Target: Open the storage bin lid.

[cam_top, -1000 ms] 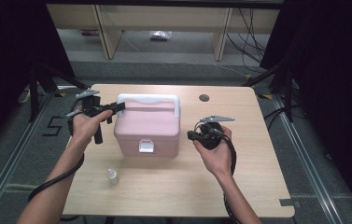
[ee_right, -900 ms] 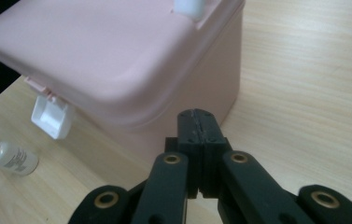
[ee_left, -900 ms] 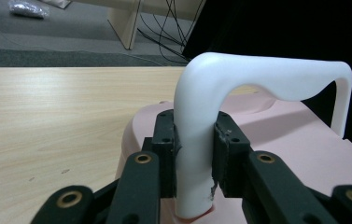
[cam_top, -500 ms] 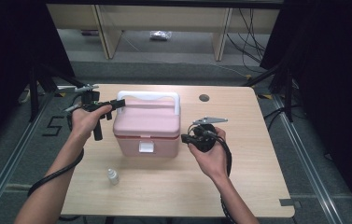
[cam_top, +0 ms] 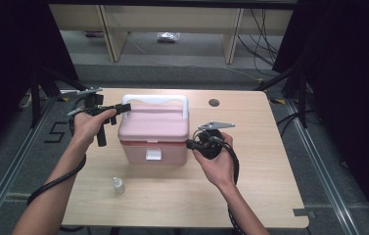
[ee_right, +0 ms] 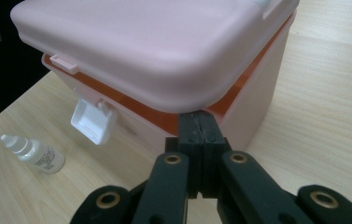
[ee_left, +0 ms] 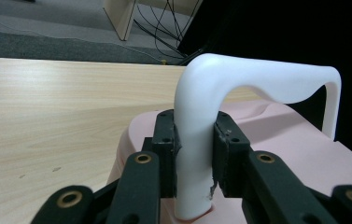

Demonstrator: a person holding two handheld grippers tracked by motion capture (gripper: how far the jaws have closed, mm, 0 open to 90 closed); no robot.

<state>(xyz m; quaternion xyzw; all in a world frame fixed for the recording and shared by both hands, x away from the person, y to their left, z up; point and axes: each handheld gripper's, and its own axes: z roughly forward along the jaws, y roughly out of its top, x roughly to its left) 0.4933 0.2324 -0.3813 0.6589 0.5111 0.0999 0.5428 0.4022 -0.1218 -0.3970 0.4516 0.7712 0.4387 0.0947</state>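
While the left gripper (ee_left: 193,154) clamps the pink box's (cam_top: 153,133) white handle (ee_left: 253,84), the right gripper (ee_right: 203,135), jaws fully closed and empty, presses under its lid (ee_right: 155,51).

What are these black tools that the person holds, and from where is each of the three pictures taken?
The tools are hand-held grippers, each with two black fingers that pinch things. A person holds one in each hand.

The high view looks down on a wooden table. On it stand a pink box with a white handle and a small dropper bottle.

The other two pictures come from cameras riding on the grippers. In the left gripper view, the left gripper is clamped on the handle's post. In the right gripper view, the right gripper is shut, its tip at the gap under the box's lid, which stands slightly raised. The white latch hangs loose.
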